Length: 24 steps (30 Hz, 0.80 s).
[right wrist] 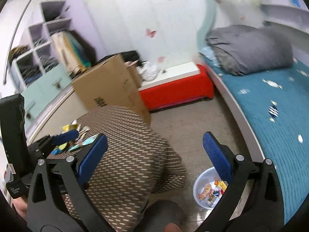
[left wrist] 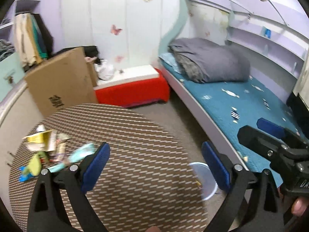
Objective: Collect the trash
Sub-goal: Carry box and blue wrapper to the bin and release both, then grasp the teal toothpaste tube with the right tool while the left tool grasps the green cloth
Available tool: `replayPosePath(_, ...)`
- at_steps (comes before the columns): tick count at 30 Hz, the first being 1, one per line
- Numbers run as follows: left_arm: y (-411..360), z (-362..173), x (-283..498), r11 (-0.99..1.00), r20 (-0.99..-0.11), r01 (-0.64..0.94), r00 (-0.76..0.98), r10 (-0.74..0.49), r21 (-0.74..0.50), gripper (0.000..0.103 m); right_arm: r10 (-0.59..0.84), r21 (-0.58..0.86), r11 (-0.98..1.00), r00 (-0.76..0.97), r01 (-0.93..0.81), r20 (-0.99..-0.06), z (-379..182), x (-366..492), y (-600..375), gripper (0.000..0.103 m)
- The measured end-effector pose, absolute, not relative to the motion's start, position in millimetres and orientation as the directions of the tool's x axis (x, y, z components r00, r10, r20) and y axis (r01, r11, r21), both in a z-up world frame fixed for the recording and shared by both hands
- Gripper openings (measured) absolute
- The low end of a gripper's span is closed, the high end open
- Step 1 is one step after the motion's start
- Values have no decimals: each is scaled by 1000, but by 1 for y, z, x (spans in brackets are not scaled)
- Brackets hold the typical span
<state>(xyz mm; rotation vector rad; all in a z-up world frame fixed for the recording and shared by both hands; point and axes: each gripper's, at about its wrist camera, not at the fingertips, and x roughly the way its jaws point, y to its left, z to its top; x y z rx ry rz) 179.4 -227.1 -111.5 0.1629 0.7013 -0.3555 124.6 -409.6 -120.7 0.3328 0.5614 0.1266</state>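
Nearest, the left gripper [left wrist: 155, 154] hangs above the patterned ottoman [left wrist: 135, 154], its blue pads [left wrist: 96, 162] spread wide with nothing between them. Trash [left wrist: 48, 150] lies in a loose heap on the ottoman just left of its left finger: a yellow-and-white carton, a pale blue wrapper whose end comes close to the left pad, a lime-green scrap and some smaller bits, too blurred to name. Whether the wrapper touches the pad I cannot tell. Below and between the fingers, toward the right one, part of a pale blue bowl [left wrist: 204, 181] shows on the floor past the ottoman's edge.

Likewise the right gripper [right wrist: 155, 147] stands wide open and empty, held over the floor gap between the ottoman [right wrist: 131, 150] and the bed [right wrist: 280, 119]. The bowl [right wrist: 200, 183] sits low beside its right finger, partly hidden by it, with wrappers [right wrist: 210, 192] already inside. The remaining trash [right wrist: 77, 137] is off to its left on the ottoman, right by the left gripper [right wrist: 65, 135], which enters that view from the left edge.

Farther on, a cardboard box [right wrist: 110, 85] stands behind the ottoman, a red bench [right wrist: 177, 92] beyond the gap, and a folded grey blanket [right wrist: 251, 48] rests on the bed at the far right.
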Motion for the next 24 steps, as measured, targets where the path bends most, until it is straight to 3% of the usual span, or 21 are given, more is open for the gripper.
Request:
replayPosePath(8,-122,-104,189,969,-651,247,732,-200,-20,94,319,240,946,755,-217,-572,-103,166,-308,97)
replayPosePath(18,-16,-107,196,995,-660,102,746,-87,-16,94,354,76,898,608,-434,-710,-134,216,-201,96)
replayPosePath(24,34,-122,198,999,-683,34,730,-25,-1,94,338,-14,831,525,-556,-781,-161,247,-151,83)
